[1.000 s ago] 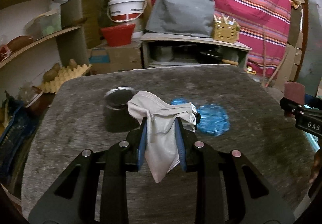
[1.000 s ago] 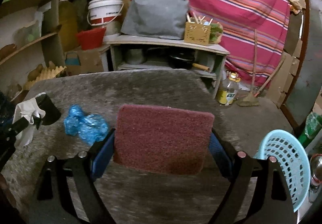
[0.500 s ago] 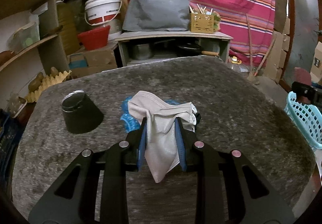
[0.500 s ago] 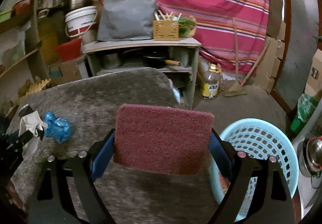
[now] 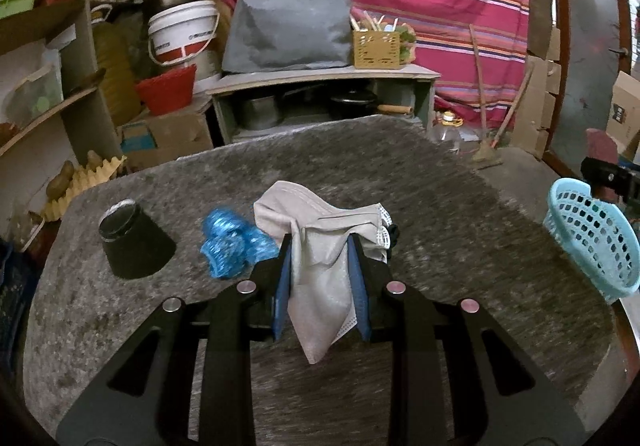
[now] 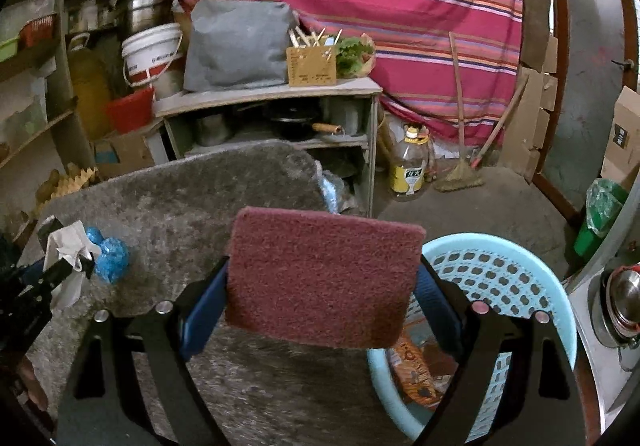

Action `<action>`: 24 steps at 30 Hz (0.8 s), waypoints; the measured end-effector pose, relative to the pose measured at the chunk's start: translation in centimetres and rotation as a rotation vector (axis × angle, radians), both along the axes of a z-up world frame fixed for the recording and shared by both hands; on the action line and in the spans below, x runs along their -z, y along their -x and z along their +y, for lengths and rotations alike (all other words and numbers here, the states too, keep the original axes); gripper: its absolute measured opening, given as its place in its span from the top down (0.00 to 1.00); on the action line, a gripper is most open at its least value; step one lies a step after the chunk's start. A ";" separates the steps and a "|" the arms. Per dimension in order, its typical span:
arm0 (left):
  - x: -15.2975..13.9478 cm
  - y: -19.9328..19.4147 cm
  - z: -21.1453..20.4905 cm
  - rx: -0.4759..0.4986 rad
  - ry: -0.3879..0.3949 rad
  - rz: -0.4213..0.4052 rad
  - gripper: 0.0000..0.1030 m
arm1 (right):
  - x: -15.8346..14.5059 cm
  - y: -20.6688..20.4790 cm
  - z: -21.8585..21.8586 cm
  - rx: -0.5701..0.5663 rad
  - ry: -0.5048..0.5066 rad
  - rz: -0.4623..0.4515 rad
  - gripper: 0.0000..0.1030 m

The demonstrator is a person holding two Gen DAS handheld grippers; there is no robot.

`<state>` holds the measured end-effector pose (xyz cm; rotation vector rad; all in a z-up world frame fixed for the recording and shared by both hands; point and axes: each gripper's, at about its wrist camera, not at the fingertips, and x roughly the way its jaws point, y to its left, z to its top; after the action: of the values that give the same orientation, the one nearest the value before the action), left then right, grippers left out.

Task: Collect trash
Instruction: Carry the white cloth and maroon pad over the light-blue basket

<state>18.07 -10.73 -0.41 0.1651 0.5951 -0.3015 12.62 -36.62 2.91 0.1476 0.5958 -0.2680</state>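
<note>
Above the grey stone table, in the left wrist view, the left gripper is clamped on a crumpled grey face mask, which hangs between its blue pads. The blue plastic wad lies on the table just left of the fingers, where half a second ago it sat mostly hidden behind the mask. The black cup rests upside down further left. The light blue basket shows more fully at the right edge than before.

In the right wrist view, the right gripper is closed on a maroon scouring pad, held upright. The basket, beside the table's edge, has come closer and now lies partly under the right finger, with a printed wrapper in it. The left gripper with the mask appears at far left, beside the blue wad.
</note>
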 end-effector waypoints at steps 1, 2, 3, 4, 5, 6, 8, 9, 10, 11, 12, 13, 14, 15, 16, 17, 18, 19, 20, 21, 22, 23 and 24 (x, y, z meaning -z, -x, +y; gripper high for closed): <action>-0.3 0.1 -0.5 0.004 0.002 -0.004 0.76 | -0.2 0.3 -0.3 0.004 -0.002 -0.006 0.16; -0.4 0.0 -0.9 0.008 0.006 -0.003 0.76 | -0.5 0.8 -1.0 0.009 -0.003 -0.016 0.16; -0.7 0.0 -1.5 0.018 0.009 -0.004 0.76 | -0.8 1.2 -1.6 0.012 -0.001 -0.023 0.16; -0.9 0.1 -2.1 0.025 0.009 -0.007 0.76 | -0.9 1.4 -2.1 0.014 0.004 -0.026 0.16; -1.1 0.2 -2.7 0.033 0.008 -0.012 0.76 | -1.1 1.9 -2.8 0.020 0.013 -0.029 0.16; -1.3 0.3 -3.7 0.047 0.003 -0.018 0.76 | -1.2 2.3 -3.6 0.031 0.021 -0.029 0.16; -1.6 0.5 -5.3 0.069 0.002 -0.028 0.76 | -1.2 3.0 -5.2 0.052 0.021 -0.027 0.16; -1.8 0.6 -6.3 0.082 0.008 -0.028 0.76 | -1.2 3.1 -5.9 0.060 0.017 -0.025 0.16; -1.8 0.7 -7.2 0.093 0.015 -0.027 0.76 | -1.1 3.6 -7.0 0.075 0.012 -0.022 0.16; -1.9 0.8 -8.0 0.104 0.021 -0.027 0.76 | -0.9 3.9 -7.8 0.088 0.009 -0.018 0.16; -2.0 1.0 -9.0 0.118 0.026 -0.028 0.76 | -0.8 4.2 -8.6 0.100 0.008 -0.015 0.16; -2.0 1.2 -10.3 0.136 0.029 -0.029 0.76 | -0.6 4.6 -9.5 0.115 0.008 -0.011 0.16; -2.0 1.5 -11.7 0.157 0.030 -0.030 0.76 | -0.5 4.9 -10.1 0.126 0.007 -0.008 0.16; -2.0 1.8 -13.0 0.177 0.030 -0.030 0.75 | -0.4 5.2 -10.8 0.138 0.006 -0.006 0.16; -1.9 2.2 -13.9 0.192 0.030 -0.031 0.76 | -0.2 5.5 -11.7 0.155 0.004 -0.003 0.16; -1.9 2.6 -15.0 0.210 0.030 -0.030 0.76 | -0.1 5.8 -12.3 0.167 0.000 0.000 0.16; -1.8 3.1 -16.4 0.231 0.030 -0.031 0.76 | 0.1 6.0 -12.9 0.178 -0.004 0.003 0.16; -1.6 3.3 -17.5 0.248 0.031 -0.029 0.76 | 0.3 6.3 -13.7 0.189 -0.010 0.007 0.16; -1.4 3.6 -18.4 0.262 0.033 -0.025 0.75 | 0.6 6.5 -14.3 0.199 -0.014 0.013 0.16; -1.2 3.9 -19.5 0.276 0.035 -0.019 0.75 | 0.8 6.7 -14.7 0.205 -0.015 0.018 0.16; -1.0 4.1 -20.1 0.284 0.037 -0.014 0.75 | 1.2 6.9 -15.3 0.213 -0.018 0.026 0.16; -0.6 4.3 -21.0 0.295 0.038 -0.006 0.75 | 1.4 7.0 -15.6 0.217 -0.019 0.030 0.16; -0.2 4.4 -21.9 0.302 0.036 0.001 0.75 | 1.6 7.3 -15.9 0.221 -0.022 0.035 0.16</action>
<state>13.62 -32.61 -0.19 0.2207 0.5646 -0.6046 5.35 -52.55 1.26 0.2307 0.6178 -0.4789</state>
